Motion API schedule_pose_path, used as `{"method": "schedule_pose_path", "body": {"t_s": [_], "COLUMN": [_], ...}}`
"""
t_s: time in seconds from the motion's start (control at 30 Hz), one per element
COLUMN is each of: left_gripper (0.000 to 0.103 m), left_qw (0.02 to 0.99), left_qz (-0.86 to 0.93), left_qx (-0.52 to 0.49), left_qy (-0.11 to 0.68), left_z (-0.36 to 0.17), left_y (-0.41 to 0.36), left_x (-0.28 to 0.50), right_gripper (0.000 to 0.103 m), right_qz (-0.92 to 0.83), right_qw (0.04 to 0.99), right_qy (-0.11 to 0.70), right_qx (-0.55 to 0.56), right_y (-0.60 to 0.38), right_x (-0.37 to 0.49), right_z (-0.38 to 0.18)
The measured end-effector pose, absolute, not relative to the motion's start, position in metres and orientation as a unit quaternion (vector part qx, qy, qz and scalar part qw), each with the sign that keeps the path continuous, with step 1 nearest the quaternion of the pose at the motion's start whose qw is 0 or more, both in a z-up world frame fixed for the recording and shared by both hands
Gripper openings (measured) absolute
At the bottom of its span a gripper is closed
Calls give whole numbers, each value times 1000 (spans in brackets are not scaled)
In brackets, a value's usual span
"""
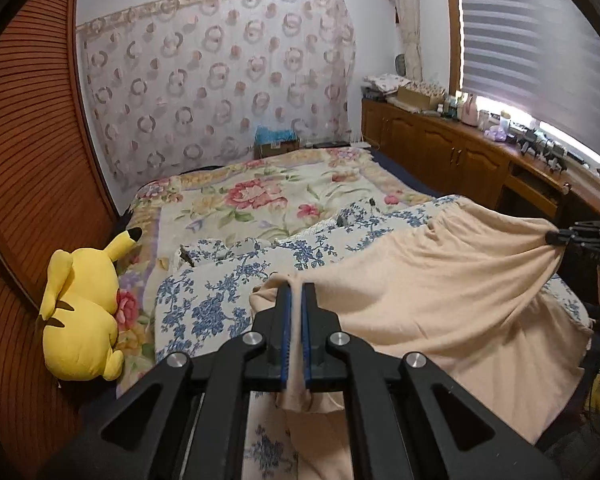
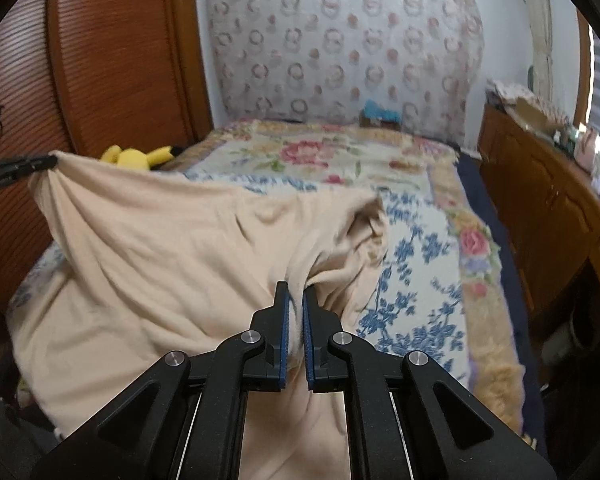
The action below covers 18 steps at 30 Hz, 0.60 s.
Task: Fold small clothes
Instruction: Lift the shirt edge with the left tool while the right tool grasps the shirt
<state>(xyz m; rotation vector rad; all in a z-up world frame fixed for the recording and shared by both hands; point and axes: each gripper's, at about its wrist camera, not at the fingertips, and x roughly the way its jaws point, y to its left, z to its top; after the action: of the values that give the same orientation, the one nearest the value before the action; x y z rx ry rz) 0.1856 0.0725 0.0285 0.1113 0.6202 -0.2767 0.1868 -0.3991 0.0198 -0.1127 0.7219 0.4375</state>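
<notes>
**Both grippers clamped on the peach garment, cloth lifted over the bed**

Left gripper (image 1: 296, 292) clamped tight on a bunched edge of the peach garment (image 1: 440, 292), blue pads (image 1: 286, 328) pressed together with a thin strip of cloth squeezed between. Right gripper (image 2: 296, 294) likewise pinched shut on a gathered fold of the same garment (image 2: 172, 248), fabric puckering just ahead of the tips. Seen from the left wrist, right gripper out at the right edge of the view, gripping a twisted corner, cloth stretched taut between the two. Garment raised at both held points, sagging in the middle, far edge draped on the blue-flowered cloth (image 1: 220, 292) at the near end of the bed (image 1: 260, 196). Rose-patterned blanket (image 2: 340, 160) spread beyond, toward the far edge. Yellow plush toy (image 1: 80, 316) lying along the bed's left edge, against the wooden slatted door (image 1: 32, 160). Wooden cabinet (image 1: 440, 148) along the right side, well apart from the garment
</notes>
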Motion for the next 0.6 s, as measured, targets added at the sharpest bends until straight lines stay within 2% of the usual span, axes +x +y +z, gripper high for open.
{"method": "schedule_pose_path", "body": {"t_s": [0.17,0.3,0.6], "left_gripper": [1,1,1], "left_qw": [942,940,916], "left_qz": [-157,-162,-134], "left_qx": [29,26,8], "left_qy": [295,300,377], "left_z": [35,20,-58], "left_y": [86,91,105], "left_x": [145,107,57], "right_gripper": [3,3,3], "right_qz": [227,232,227], "right_qw": [913,907,885], "right_qy": [331,339,400], "right_qx": [-73,-92,-78], "right_y": [-409,-419,-448], "right_x": [145,114,65], "right_z": [53,62,19]}}
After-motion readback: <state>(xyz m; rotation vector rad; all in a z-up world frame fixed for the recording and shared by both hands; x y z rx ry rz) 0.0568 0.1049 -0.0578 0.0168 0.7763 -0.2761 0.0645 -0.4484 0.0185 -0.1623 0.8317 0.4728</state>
